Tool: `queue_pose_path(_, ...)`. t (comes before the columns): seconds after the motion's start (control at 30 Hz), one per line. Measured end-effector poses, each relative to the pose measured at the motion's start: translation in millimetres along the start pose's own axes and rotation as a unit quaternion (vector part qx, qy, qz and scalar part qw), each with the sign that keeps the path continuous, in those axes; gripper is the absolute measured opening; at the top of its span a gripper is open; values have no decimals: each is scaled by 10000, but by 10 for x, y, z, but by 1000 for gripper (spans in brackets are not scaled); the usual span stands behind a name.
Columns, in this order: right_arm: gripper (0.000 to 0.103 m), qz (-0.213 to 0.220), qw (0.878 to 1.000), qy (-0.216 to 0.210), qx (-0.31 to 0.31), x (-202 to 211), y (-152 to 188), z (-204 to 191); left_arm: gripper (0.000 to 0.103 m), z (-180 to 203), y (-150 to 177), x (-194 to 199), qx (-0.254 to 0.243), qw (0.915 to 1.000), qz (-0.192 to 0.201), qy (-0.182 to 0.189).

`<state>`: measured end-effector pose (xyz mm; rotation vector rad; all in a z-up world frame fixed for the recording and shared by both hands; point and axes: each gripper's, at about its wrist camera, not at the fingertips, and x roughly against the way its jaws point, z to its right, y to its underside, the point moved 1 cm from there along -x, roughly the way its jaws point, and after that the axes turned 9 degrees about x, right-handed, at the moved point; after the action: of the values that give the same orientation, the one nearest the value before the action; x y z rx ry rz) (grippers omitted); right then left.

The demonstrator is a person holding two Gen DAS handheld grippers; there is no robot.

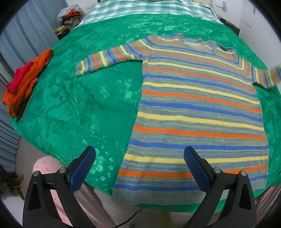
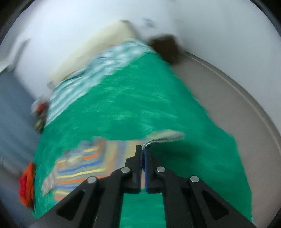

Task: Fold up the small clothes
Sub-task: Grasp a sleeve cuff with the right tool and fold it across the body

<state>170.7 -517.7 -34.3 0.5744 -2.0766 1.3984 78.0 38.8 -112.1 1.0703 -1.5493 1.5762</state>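
A striped sweater [image 1: 198, 112] in grey, blue, orange and yellow lies flat on a green bedcover [image 1: 84, 105], neck at the far side, hem near me. Its left sleeve [image 1: 108, 59] is spread out to the left. My left gripper [image 1: 139, 154] is open and empty, hovering above the hem at the sweater's lower left. My right gripper [image 2: 142, 149] is shut on the grey ribbed cuff [image 2: 163, 136] of the right sleeve and holds it above the bedcover [image 2: 140, 105]. The right wrist view is blurred by motion; the sweater body [image 2: 84, 164] shows at lower left.
A pile of red and orange clothes [image 1: 24, 82] lies at the bed's left edge, also in the right wrist view [image 2: 26, 182]. A teal checked blanket [image 1: 140, 7] covers the far end of the bed. A basket of clothes [image 1: 70, 15] stands beyond the far left corner. Floor [image 2: 228, 105] lies right of the bed.
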Motion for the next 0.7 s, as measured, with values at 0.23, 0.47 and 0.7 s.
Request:
queue_pose_path(0.23,2,-315,9728,-1828,1387,-455,-150,-2005,101,-171,-18,-7,252,9996,114,76)
queue_pose_path(0.47,64,-1112,9519,-2632,1105,-1272,169,-2427,101,-485,-56,-185,715,9974,84,95)
queue_pose_path(0.7,52,-2121,9553,-1895,806,-1785,426,-1778,101,-442,-59,-379,717,9973,-48,112)
